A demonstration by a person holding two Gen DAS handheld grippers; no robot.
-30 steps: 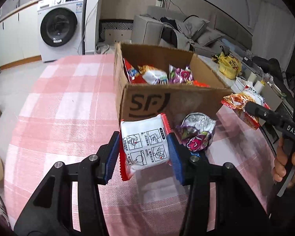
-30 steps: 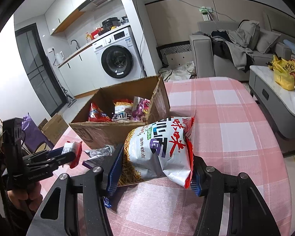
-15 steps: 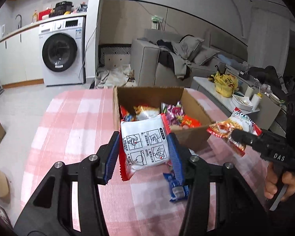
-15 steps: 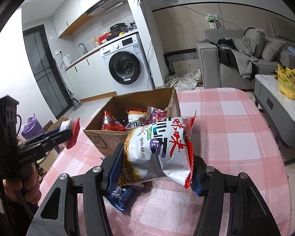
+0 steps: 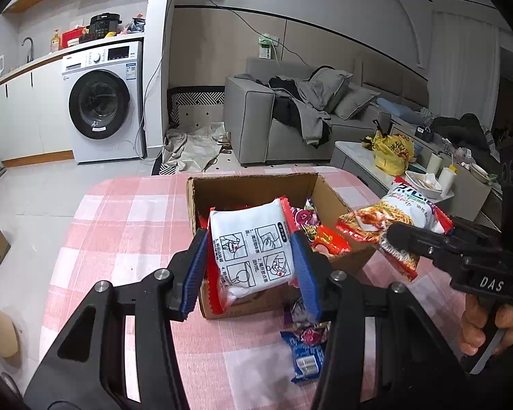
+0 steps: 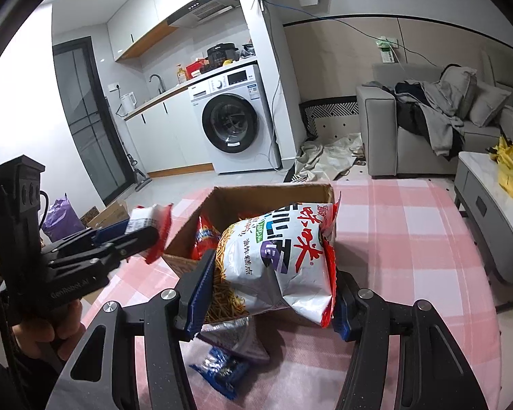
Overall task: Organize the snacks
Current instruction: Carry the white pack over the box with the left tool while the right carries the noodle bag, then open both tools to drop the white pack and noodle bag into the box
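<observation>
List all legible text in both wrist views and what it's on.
"DAS": on the right claw body, seen from the left wrist view.
"GenRobot.AI": on the left claw body, seen from the right wrist view.
Large Chinese characters on the noodle snack bag: visible; I can't transcribe them reliably.
White packet: instruction pictograms, captions too small.
Washing machine labels: too small.

Ahead of you a white front-loading washing machine point(image 5: 102, 102) sits under a pale kitchen counter point(image 5: 24, 66). To its right stands a grey fabric sofa point(image 5: 290, 119) strewn with clothes, then a white marble-topped low table point(image 5: 355, 152). The floor is pale grey tile point(image 5: 44, 184).
</observation>
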